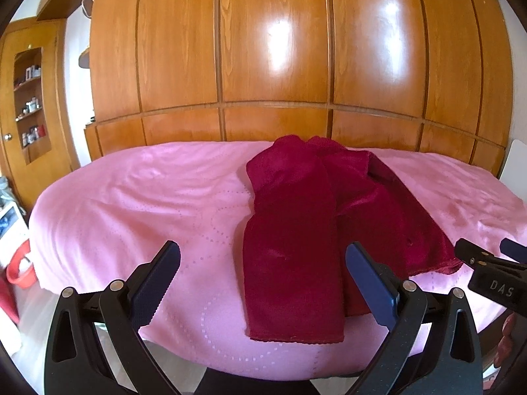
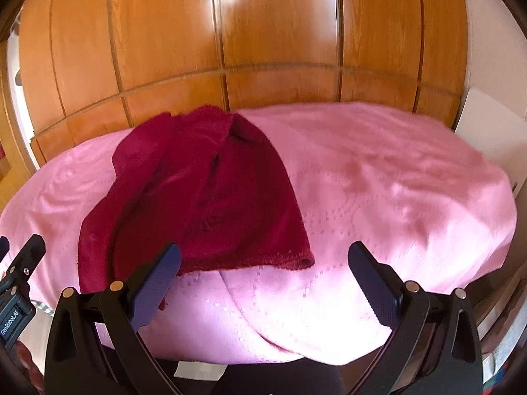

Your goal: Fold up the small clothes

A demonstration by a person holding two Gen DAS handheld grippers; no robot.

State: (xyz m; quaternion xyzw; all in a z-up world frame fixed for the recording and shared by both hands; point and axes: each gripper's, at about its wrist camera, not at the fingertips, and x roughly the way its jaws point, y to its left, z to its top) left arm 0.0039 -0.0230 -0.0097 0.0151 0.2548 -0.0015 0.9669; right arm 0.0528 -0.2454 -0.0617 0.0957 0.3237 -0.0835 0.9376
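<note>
Red garment (image 1: pixel 293 230) is lying on the pink bedspread (image 1: pixel 131 204), roughly mid-bed and running from the near edge back toward the wooden wardrobe (image 1: pixel 276 49). From my left wrist cam it looks partly folded: one long panel lies flat on the left, with its hem near the front edge of the bed, and a second layer fans out to the right underneath it. Far end is bunched up near the wardrobe side.

Left gripper (image 1: pixel 263 283): jaws spread wide, nothing between them. It hovers above the near end of the garment; I can't tell if the blue fingers (image 1: pixel 369 283) touch the fabric.

Right gripper (image 2: pixel 263 283): jaws also wide apart and empty. In my right wrist cam it sits to the right of the garment, over bare bedspread, with its left finger overlapping the garment's near right corner in view. Contact unclear.

Each gripper shows at the edge of the other's cam, so they're close, side by side at the near edge of the bed. Right cam is a bit blurred.

Shelf niche (image 1: pixel 31 98) with small items is visible far left, next to the wardrobe.
</note>
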